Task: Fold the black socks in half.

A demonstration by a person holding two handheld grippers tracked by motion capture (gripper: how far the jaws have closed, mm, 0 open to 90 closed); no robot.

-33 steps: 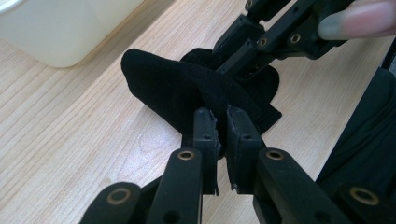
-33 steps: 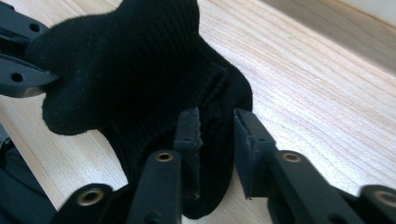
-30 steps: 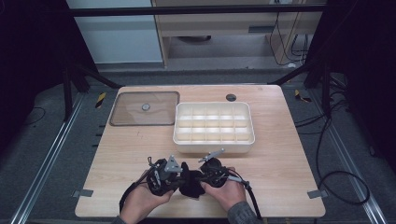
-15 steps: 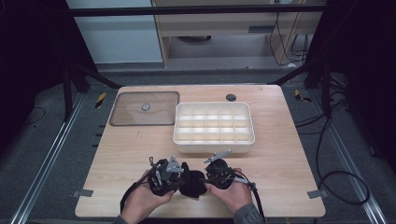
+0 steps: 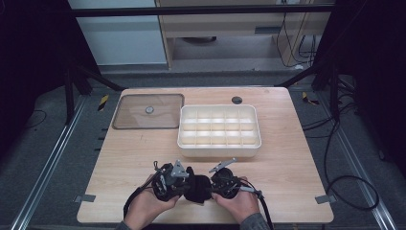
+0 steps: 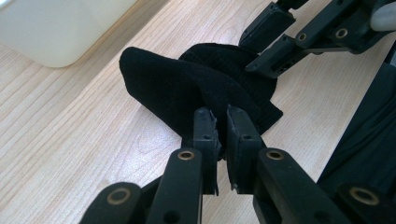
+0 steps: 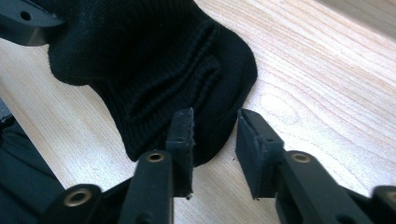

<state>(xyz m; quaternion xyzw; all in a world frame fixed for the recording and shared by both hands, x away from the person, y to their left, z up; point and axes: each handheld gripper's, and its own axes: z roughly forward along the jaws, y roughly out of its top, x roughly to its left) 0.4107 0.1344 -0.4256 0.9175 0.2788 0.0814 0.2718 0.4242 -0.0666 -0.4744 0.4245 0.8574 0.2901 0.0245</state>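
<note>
A black sock (image 5: 198, 189) lies bunched on the wooden table (image 5: 287, 163) near its front edge, between my two grippers. My left gripper (image 6: 222, 135) is shut on a fold of the sock (image 6: 177, 88); in the high view it (image 5: 184, 184) sits at the sock's left. My right gripper (image 7: 215, 135) has just been closing, but a gap still shows between its pads. The ribbed cuff edge of the sock (image 7: 154, 60) reaches in between the pads, and the right pad stands off it. In the high view the right gripper (image 5: 215, 186) is at the sock's right.
A white tray (image 5: 182, 125) divided into several compartments stands just beyond the hands at mid-table. A clear brownish lid (image 5: 148, 111) lies flat at the back left. A small dark round disc (image 5: 236, 100) sits near the far edge.
The right hand has drawn slightly toward the near edge and closer to the sock. The left hand has kept still with the sock in its jaws.
</note>
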